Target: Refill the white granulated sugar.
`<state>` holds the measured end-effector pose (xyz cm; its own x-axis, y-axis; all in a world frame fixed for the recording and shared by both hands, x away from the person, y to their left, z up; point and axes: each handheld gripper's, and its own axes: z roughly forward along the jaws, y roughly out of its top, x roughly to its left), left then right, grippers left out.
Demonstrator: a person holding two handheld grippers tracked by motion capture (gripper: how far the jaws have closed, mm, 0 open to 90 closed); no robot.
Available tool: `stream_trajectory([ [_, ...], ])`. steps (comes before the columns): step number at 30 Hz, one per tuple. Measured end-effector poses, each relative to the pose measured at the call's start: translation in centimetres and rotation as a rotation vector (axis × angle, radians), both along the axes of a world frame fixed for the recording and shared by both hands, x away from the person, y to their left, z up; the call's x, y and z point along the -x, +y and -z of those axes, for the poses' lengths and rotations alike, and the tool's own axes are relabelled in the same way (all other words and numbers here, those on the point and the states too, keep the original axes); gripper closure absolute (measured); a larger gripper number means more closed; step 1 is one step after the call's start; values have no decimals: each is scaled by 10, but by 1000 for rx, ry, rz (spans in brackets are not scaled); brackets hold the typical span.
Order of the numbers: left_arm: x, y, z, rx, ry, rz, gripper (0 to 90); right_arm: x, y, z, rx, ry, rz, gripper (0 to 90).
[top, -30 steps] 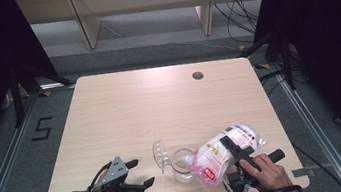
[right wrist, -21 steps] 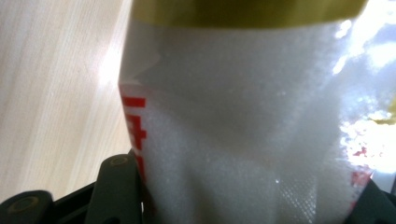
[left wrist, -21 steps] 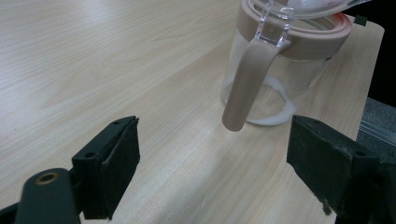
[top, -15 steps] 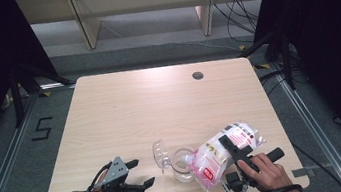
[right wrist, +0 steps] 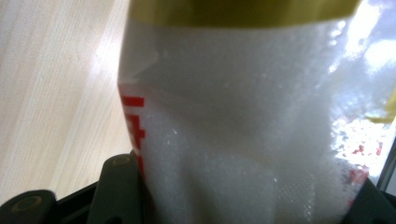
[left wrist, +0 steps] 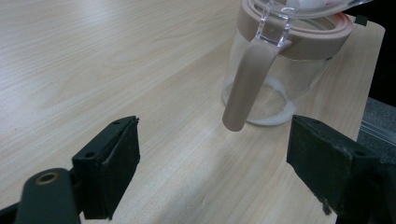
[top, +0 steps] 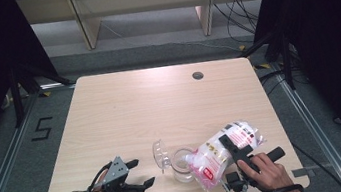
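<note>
Bag (top: 219, 152) of white grains stays tilted over the jar (top: 182, 165), pinched by the right claw (top: 232, 149); a thin white layer covers the jar's bottom. Left claw (top: 136, 174) stays spread.

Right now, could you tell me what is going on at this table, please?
A person is pouring white granules from a clear plastic bag into a glass jar whose hinged lid stands open. The right tongs grip the bag, which is tilted with its mouth over the jar's opening. A thin layer of white already covers the jar's bottom. The left tongs rest open on the table beside the jar, holding nothing.
</note>
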<state>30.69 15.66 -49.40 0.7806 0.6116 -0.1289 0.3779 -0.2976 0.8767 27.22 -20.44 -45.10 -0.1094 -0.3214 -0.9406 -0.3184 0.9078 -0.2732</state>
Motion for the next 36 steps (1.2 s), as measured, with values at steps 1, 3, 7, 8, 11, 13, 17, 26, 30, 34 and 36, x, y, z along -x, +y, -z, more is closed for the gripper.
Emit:
stream_trajectory([
  [1,0,0,0,0,0,0,168,0,0,0,0,0,0,478],
  [3,0,0,0,-4,-4,4,167,0,0,1,-4,-2,4,478],
  [7,0,0,0,-1,-1,1,168,0,0,0,8,-6,0,480],
  [8,0,0,0,-1,-1,1,168,0,0,0,8,-6,0,480],
  [11,0,0,0,-6,-2,-3,168,0,0,2,10,-4,0,481],
  [13,0,0,0,-6,-1,-3,168,0,0,2,7,-3,3,482],
  [17,0,0,0,-4,-3,4,168,0,0,1,15,-7,2,482],
  [26,0,0,0,-9,-4,5,168,2,0,1,42,-30,-2,486],
  [30,0,0,0,-10,-4,6,168,1,0,-2,74,-45,-8,489],
  [34,0,0,0,-10,-4,6,168,0,1,-3,88,-54,-22,491],
  [36,0,0,0,-10,-3,6,168,0,0,-3,86,-55,-22,491],
])
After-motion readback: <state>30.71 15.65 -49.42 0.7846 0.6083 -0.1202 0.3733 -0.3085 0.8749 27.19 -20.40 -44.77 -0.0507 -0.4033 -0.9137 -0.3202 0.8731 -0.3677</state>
